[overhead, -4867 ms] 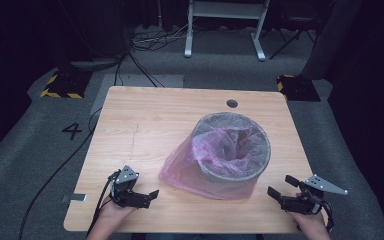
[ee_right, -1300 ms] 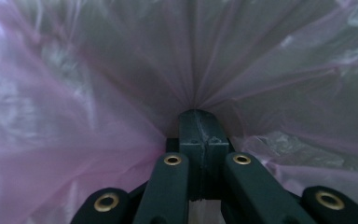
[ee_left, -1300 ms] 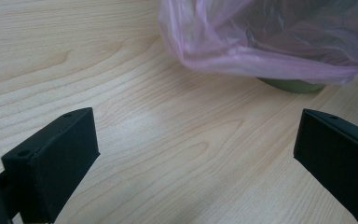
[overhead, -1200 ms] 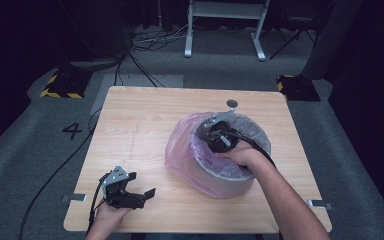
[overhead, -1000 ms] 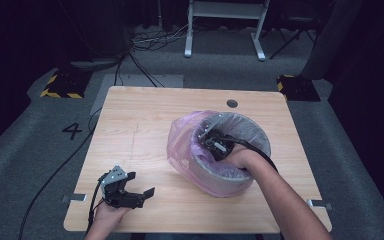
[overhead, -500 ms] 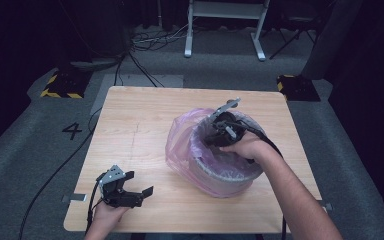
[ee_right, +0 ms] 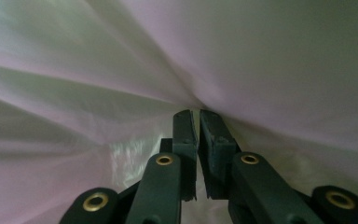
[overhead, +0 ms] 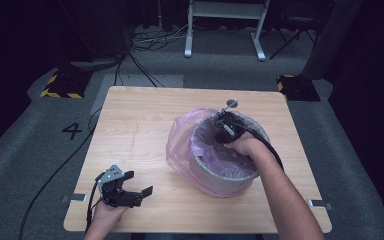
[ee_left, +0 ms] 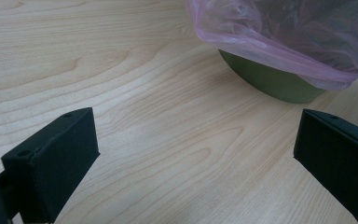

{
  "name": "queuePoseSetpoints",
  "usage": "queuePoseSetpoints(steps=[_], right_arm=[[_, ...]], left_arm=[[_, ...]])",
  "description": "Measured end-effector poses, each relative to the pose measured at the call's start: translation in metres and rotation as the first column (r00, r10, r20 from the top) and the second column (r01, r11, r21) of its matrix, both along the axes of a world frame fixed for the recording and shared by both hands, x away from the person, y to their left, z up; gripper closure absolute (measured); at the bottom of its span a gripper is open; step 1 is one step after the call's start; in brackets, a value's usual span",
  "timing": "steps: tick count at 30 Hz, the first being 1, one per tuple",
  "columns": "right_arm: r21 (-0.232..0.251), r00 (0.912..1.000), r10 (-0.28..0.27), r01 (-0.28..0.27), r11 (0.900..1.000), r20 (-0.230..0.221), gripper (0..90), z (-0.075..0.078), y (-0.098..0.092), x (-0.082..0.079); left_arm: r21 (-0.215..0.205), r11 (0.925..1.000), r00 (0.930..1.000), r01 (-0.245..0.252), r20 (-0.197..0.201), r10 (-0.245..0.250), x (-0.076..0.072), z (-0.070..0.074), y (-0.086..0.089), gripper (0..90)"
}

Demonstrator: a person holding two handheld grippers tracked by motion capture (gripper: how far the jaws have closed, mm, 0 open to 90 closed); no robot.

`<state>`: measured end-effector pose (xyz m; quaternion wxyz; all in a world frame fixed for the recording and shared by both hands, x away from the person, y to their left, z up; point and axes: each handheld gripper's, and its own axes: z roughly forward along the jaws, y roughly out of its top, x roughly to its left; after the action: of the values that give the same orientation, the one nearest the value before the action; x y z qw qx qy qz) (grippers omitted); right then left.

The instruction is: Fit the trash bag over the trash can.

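A round dark-green bin (overhead: pixel 215 176) stands right of the table's middle, lined with a pink plastic bag (overhead: pixel 181 142) that drapes over its rim. My right gripper (overhead: pixel 221 123) reaches over the bin's far rim, shut on a fold of the pink bag (ee_right: pixel 261 56); in the right gripper view the film bunches at my right gripper (ee_right: pixel 197 116), between its pressed pads. My left gripper (overhead: pixel 139 182) rests open near the front left edge. In its own view, my left gripper (ee_left: pixel 196 140) has only bare wood between its jaws, with the bag (ee_left: pixel 279 42) and bin (ee_left: pixel 270 81) ahead.
The wooden table (overhead: pixel 140 125) has a small round hole (overhead: pixel 232 103) near its far edge. Cables trail from both grippers. A metal stand (overhead: pixel 225 25) and floor cables (overhead: pixel 140 45) lie beyond the table on grey carpet.
My right hand has risen out of the bin and moved toward its far rim, drawing the pinched bag film up with it. The left gripper has stayed put.
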<state>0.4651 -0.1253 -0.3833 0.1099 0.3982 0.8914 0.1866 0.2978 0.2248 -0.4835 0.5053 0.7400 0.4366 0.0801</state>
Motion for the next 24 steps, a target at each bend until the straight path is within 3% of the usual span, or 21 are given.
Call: queuePoseSetpoints(steps=[3,5,9,13,16,18,22,24], right_arm=[[0.007,0.9997,0.006,-0.006,1.0,-0.025,84.4,-0.004,-0.001,0.0],[0.002,0.9997,0.022,-0.022,1.0,-0.008,84.3,-0.002,0.001,-0.003],[0.054,0.9979,0.052,-0.054,0.997,0.038,84.4,0.01,0.004,-0.009],[0.1,0.9918,0.112,-0.118,0.988,0.061,82.2,0.027,0.009,-0.027],[0.112,0.9824,0.176,-0.182,0.977,0.063,82.1,0.033,0.014,-0.042],[0.123,0.9769,0.21,-0.213,0.969,0.038,82.7,0.032,0.016,-0.049],[0.072,0.9554,0.282,-0.277,0.958,-0.086,83.0,0.015,0.022,-0.055],[0.056,0.9469,0.297,-0.292,0.955,-0.123,83.2,0.01,0.025,-0.055]], left_arm=[[0.006,1.0,1.0,0.005,-0.001,-0.005,0.0,-0.001,0.0,0.0],[0.004,1.0,1.0,0.002,0.001,-0.002,0.0,0.0,0.0,0.0],[0.002,1.0,1.0,-0.001,0.0,0.001,0.0,0.0,0.001,0.0],[0.002,1.0,1.0,-0.009,0.003,0.009,-0.001,0.001,0.001,0.0],[0.0,1.0,1.0,-0.01,-0.001,0.01,0.0,0.001,0.001,0.0],[0.004,1.0,1.0,-0.008,0.001,0.008,-0.001,0.001,0.001,0.0],[0.003,0.9999,0.9999,-0.013,0.0,0.013,-0.001,0.001,0.001,0.0],[0.004,0.9999,0.9999,-0.015,0.002,0.015,-0.001,0.001,0.001,0.0]])
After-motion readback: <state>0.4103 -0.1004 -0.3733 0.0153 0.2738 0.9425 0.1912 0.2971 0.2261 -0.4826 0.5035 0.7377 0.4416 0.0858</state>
